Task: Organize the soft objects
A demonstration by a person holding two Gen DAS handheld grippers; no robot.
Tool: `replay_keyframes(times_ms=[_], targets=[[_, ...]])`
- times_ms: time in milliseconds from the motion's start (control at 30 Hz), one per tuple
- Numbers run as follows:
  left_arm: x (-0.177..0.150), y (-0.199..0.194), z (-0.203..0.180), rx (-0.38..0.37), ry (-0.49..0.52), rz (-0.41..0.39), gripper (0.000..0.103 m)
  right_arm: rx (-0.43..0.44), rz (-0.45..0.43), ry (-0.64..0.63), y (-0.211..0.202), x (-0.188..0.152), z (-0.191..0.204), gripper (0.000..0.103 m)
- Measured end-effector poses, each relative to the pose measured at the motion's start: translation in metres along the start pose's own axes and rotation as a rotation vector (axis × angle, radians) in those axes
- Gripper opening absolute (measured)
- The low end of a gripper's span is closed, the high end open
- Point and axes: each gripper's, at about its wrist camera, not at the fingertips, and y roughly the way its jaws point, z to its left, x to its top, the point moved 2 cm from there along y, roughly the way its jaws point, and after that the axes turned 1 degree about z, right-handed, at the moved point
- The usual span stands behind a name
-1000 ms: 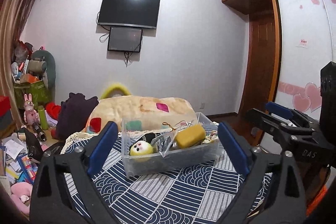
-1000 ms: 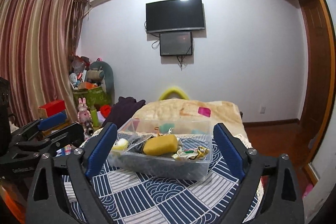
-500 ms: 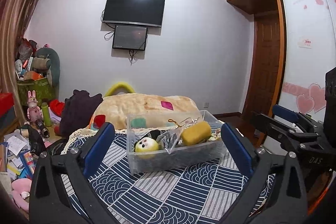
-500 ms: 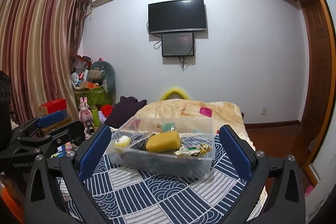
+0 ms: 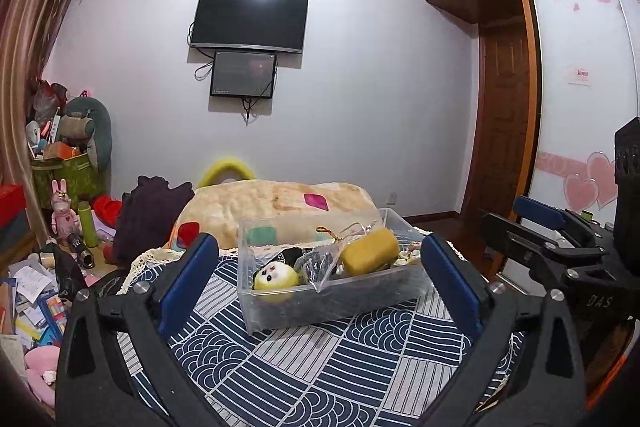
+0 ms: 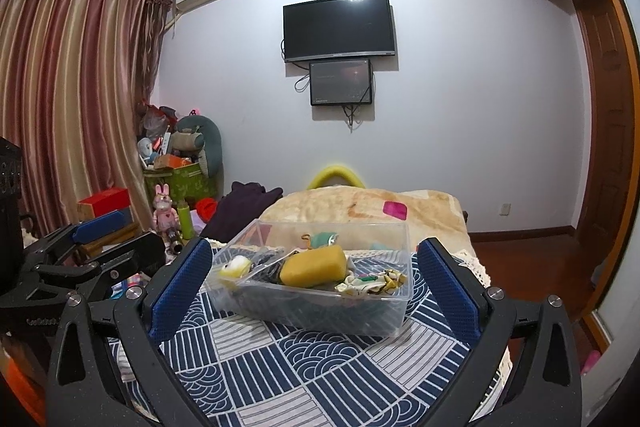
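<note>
A clear plastic box (image 5: 280, 311) (image 6: 384, 319) stands on a blue-and-white patterned cloth (image 5: 340, 367). Inside lie a yellow sponge (image 5: 370, 257) (image 6: 314, 267), a round yellow plush with a face (image 5: 276, 277), a crinkled plastic bag (image 5: 318, 263) and a patterned fabric piece (image 6: 376, 281). My left gripper (image 5: 317, 241) is open just short of the box, its blue pads apart on either side, touching nothing. My right gripper (image 6: 315, 245) is also open, level with the box's near wall, with nothing held. Each gripper shows at the edge of the other's view.
Behind the box lies a beige blanket (image 5: 280, 203) with a dark purple garment (image 5: 148, 215) beside it. Toys, bottles and papers crowd the left floor (image 5: 36, 291). A wardrobe and door (image 5: 504, 115) stand on the right.
The right gripper's jaws have spread a little wider. The box and what is in it have not moved.
</note>
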Motion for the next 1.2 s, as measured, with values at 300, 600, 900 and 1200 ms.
replay_keyframes(times_ms=[300, 600, 900, 1200], targets=[[-0.0003, 0.0006, -0.0020, -0.010, -0.002, 0.008, 0.103, 0.003, 0.002, 0.007, -0.0001, -0.0003, -0.0033, 0.103], [-0.0005, -0.0001, -0.0038, -0.011, 0.011, 0.004, 0.103, 0.003, 0.002, 0.008, -0.0005, 0.0001, -0.0035, 0.103], [-0.0019, 0.0006, -0.0063, -0.022, 0.016, 0.013, 0.103, 0.000, 0.004, 0.018, -0.0022, 0.0001, -0.0032, 0.103], [-0.0034, 0.0009, -0.0066, -0.032, 0.013, 0.020, 0.103, -0.004, 0.004, 0.027, -0.0029, 0.0006, -0.0045, 0.103]])
